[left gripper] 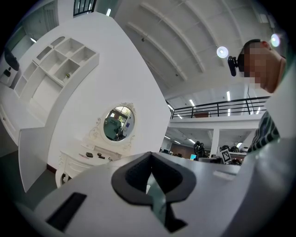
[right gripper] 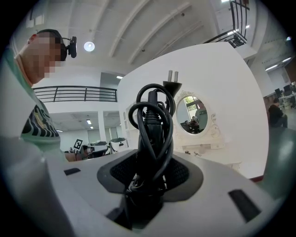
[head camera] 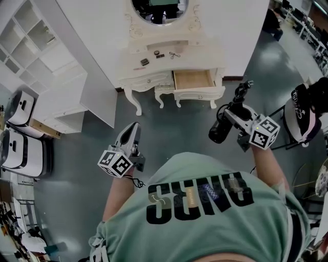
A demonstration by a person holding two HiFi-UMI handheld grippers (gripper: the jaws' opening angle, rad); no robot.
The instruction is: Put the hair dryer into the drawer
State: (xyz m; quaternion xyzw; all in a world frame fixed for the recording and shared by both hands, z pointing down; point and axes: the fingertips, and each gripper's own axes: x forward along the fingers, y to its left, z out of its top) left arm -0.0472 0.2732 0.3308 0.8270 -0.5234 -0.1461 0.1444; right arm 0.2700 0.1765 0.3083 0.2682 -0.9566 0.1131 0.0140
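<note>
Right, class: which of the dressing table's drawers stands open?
The right-hand drawer in the head view: it is pulled out, with its bare wooden inside showing. The left-hand drawer is pushed in flush.

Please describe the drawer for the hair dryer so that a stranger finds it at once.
Find the cream dressing table with the oval mirror at the white wall. Its right drawer is pulled out, the only one showing bare wood inside.

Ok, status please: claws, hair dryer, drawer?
Right claw shut on hair dryer, cord coiled. Left claw shut, empty. Drawer open, not reached; nothing blocking.
</note>
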